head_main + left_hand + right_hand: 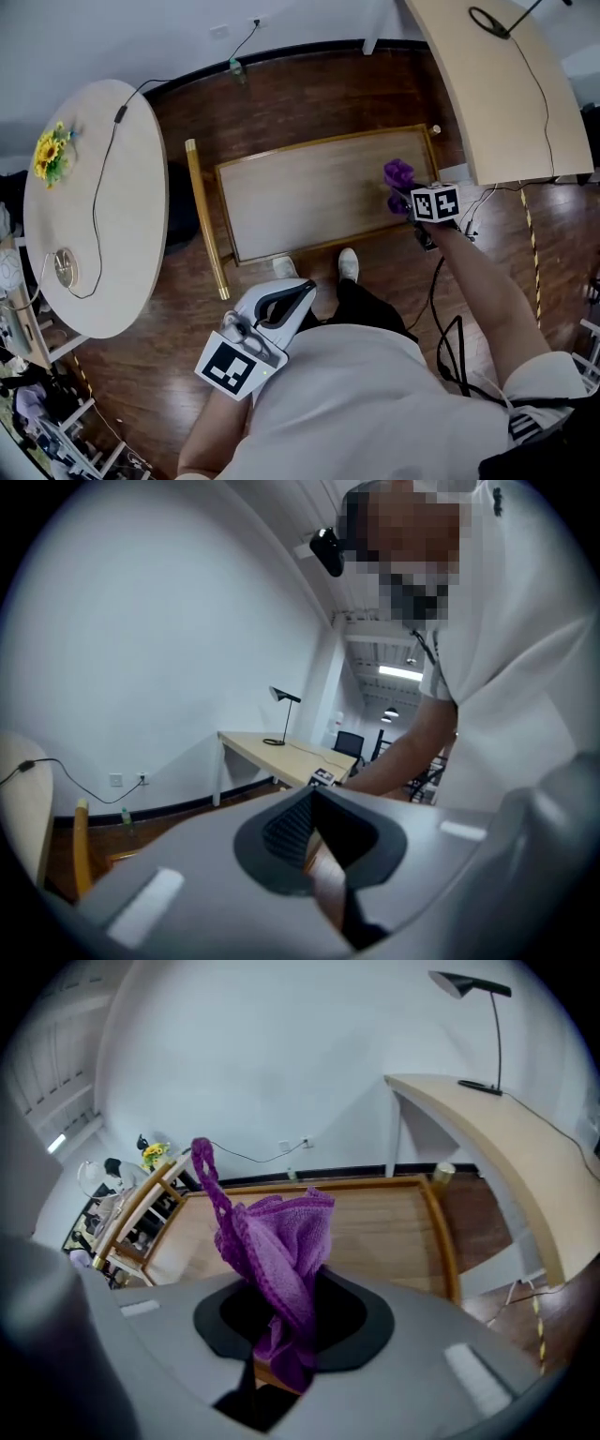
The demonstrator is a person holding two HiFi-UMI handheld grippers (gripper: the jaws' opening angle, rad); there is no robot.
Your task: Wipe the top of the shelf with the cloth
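The shelf's top point(309, 192) is a pale wooden panel with a raised brass-coloured rim, straight below me on the dark floor; in the right gripper view the shelf top point(375, 1227) lies just beyond the jaws. My right gripper point(412, 202) hangs over its right end, shut on a purple cloth point(398, 175) that stands up bunched from the jaws. The cloth point(277, 1241) fills the middle of the right gripper view. My left gripper point(281, 305) is held close to my body, jaws shut with nothing between them.
A round pale table point(94, 202) with yellow flowers point(49, 155) and a cable stands to the left. A long desk point(511, 84) with a lamp base stands at the right. Black cables point(441, 328) trail on the floor beside my right arm. My shoes point(347, 264) touch the shelf's near edge.
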